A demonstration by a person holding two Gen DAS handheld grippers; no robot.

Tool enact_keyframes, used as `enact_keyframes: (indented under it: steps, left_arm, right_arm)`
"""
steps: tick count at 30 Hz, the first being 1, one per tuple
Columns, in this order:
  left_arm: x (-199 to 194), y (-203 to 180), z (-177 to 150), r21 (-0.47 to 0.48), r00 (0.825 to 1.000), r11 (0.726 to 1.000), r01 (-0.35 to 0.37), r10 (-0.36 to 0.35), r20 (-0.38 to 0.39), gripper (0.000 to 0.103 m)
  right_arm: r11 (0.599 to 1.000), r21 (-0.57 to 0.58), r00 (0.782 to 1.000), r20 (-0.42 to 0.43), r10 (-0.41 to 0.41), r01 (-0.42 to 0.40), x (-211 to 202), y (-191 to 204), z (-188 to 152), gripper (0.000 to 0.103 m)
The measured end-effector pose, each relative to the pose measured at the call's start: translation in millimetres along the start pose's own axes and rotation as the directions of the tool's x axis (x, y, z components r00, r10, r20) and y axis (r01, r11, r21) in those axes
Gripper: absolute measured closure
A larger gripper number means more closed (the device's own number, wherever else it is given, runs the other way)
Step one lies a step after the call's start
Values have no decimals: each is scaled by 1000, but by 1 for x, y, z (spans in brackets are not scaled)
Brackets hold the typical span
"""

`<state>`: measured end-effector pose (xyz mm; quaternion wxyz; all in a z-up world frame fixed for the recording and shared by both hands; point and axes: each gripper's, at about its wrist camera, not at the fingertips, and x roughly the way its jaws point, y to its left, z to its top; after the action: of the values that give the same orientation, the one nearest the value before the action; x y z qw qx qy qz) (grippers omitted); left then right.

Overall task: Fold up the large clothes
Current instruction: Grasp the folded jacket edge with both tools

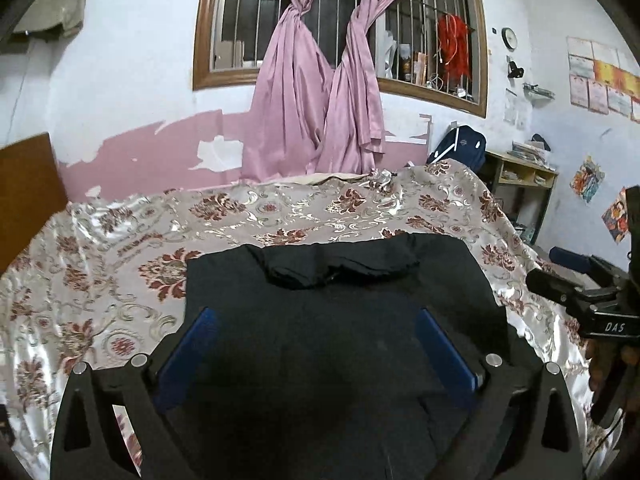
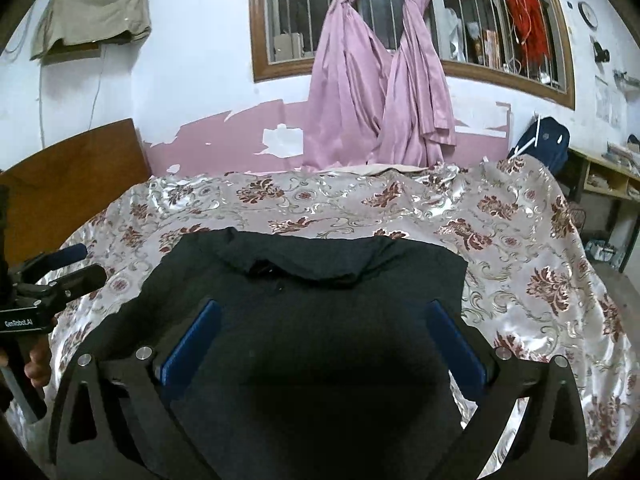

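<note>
Standing wide apart, both blue pads of the left gripper [image 1: 316, 340] and of the right gripper [image 2: 324, 336], gripping nothing, hovering over dark cloth.

Lying flat below and between both sets of jaws, the black garment [image 1: 340, 288], spread on the floral bedspread [image 1: 120, 240] and reaching well beyond the fingertips. Looking already folded into a rough rectangle, with a rumpled collar or folded-over band [image 2: 304, 260] at the far edge, ahead of the jaws.

Pointing collar-end away from the jaws, toward the pink curtains [image 2: 384, 80] and the barred window [image 1: 248, 20]; running, as far as can be judged, with the long axis from the near edge under the jaws to that far edge, though the near end is hidden under the gripper frames, so not certain.

Risking, from here: pinching only the top layer and pulling the fold open; dragging the garment askew on the slick satin bedspread if one side closes before the other; catching bedspread fabric together with the garment near the right-hand edge; leaving the bunched collar lumpy under the next fold.
</note>
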<state>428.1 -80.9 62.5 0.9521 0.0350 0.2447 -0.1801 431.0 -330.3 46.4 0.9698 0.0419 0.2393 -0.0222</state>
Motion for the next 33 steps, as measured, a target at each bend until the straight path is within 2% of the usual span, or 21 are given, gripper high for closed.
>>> enact_keyframes:
  steps: [9, 19, 27, 33]
  left_arm:
    - [-70, -13, -37, 3, 1000, 1000, -13, 13, 14, 1]
    - [-122, -25, -75, 16, 1000, 1000, -2, 1, 20, 1]
    - [-151, -19, -95, 11, 999, 1000, -21, 20, 26, 1]
    - [-168, -12, -115, 35, 999, 998, -50, 49, 18, 1]
  right_arm:
    - [999, -50, 1000, 9, 0, 1, -68, 16, -35, 2]
    - [996, -84, 1000, 31, 6, -3, -141, 35, -69, 2]
    - [995, -104, 1000, 20, 3, -1, -168, 49, -90, 2]
    - [989, -143, 1000, 3, -30, 30, -183, 61, -102, 2]
